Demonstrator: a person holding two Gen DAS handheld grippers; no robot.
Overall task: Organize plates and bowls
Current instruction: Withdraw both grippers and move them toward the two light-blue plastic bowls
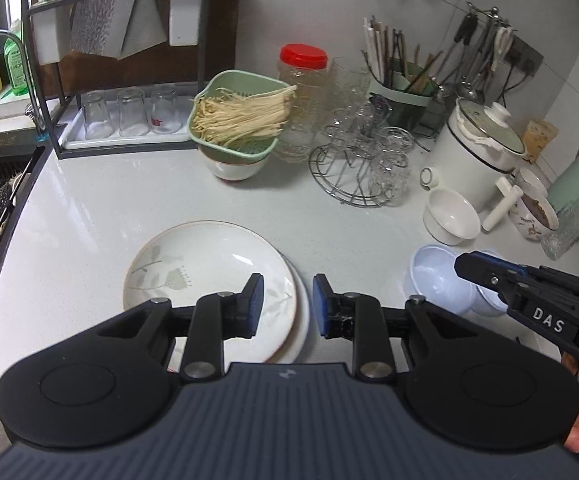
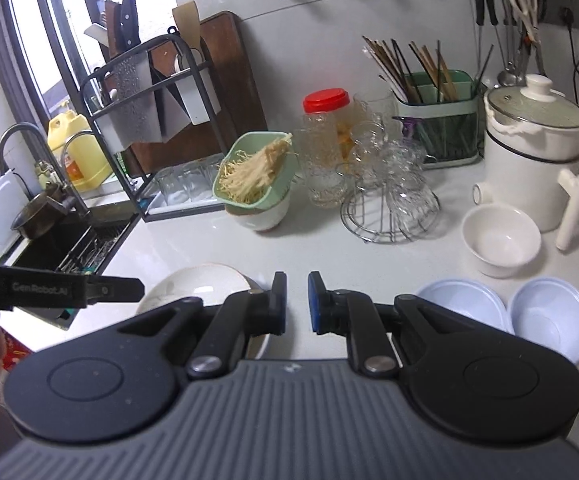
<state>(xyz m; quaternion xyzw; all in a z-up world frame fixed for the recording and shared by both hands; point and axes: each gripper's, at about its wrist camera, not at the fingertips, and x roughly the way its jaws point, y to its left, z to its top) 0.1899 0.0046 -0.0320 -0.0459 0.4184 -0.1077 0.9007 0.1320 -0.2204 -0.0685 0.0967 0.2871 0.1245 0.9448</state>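
Hovering above the white speckled tabletop [image 1: 101,200], the left hand-held gripper [image 1: 288,306] has its blue-padded fingers parted with nothing between them, poised over the right edge of a round white ceramic plate with a grey leaf pattern [image 1: 193,272], which lies on top of a second plain white plate [image 1: 303,320] whose rim peeks out at the right. The right hand-held gripper [image 2: 297,302] is likewise slightly open and empty, held over bare tabletop between that plate stack [image 2: 197,284] and two pale blue plastic bowls [image 2: 463,306] that sit side by side, upright and touching. Just behind the blue bowls stands a white ceramic bowl [image 2: 499,240], near a white lidded electric pot [image 2: 529,152]. Farther back, a green square strainer full of pale noodles [image 1: 237,120] rests tilted on another white bowl [image 1: 233,166], beside a wire rack of clear glass cups [image 1: 363,160].
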